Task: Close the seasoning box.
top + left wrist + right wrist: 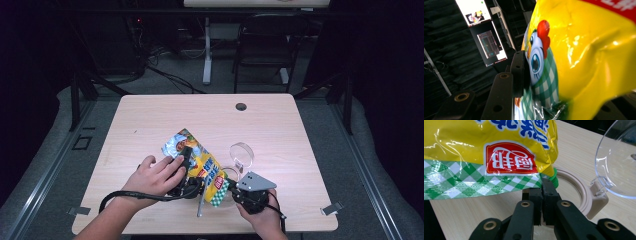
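In the high view, the yellow snack bag (200, 162) is held above the wooden surface (150, 125) between both tools. In the left gripper view, the left tool (541, 82) clamps the bag's body. In the right gripper view, the right tool (542, 188) pinches its green-checked edge, beside a clear-lidded container (596, 192).

My black jaws, yellow bag (486, 137) with green-and-white check band, red label, blue lettering, a red-combed chicken, beige ring (584, 192) with clear lid (616, 162), pale wood table (280, 125).
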